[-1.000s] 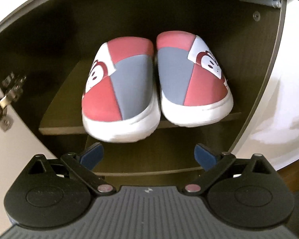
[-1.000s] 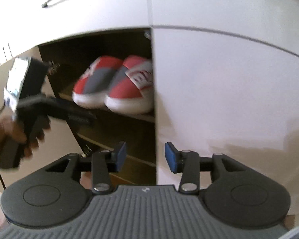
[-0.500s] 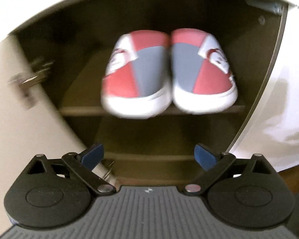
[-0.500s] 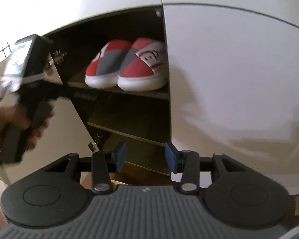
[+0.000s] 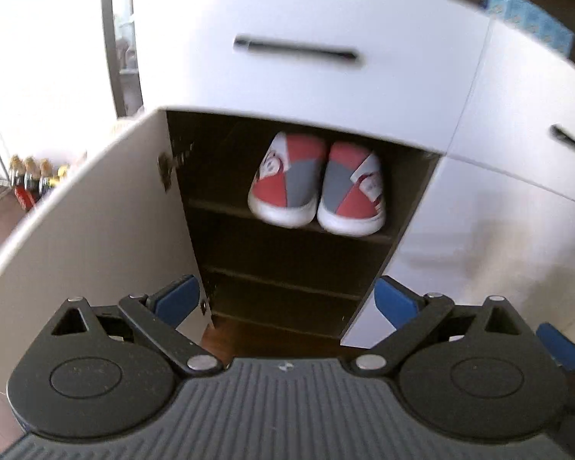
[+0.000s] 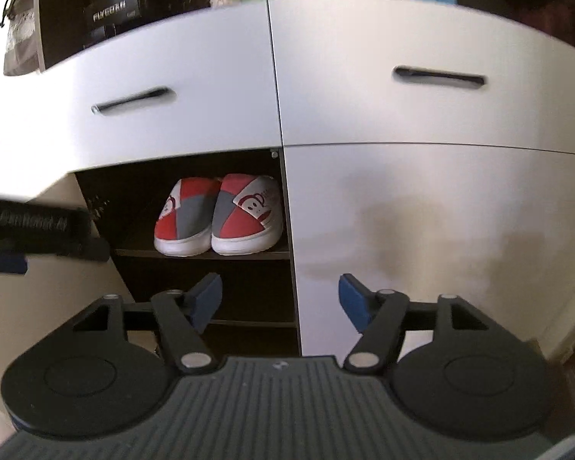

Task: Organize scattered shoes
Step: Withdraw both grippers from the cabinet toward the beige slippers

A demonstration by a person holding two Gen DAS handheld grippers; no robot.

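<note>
Slippers shelved, both my grippers empty.
My left gripper (image 5: pixel 285 301) and right gripper (image 6: pixel 280 301) hold jaws wide apart, touching nothing, below the slippers (image 6: pixel 216 216) on the shelf (image 6: pixel 249 256).

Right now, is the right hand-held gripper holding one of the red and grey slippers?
No, the right hand-held gripper is open and empty, while both red and grey slippers sit side by side on the dark cabinet shelf.

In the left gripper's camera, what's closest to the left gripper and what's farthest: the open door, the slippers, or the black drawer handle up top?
1. Open door, on the left, right beside the left gripper.
2. Slippers, inside on the upper shelf.
3. Drawer handle, highest up, above the opening.
</note>
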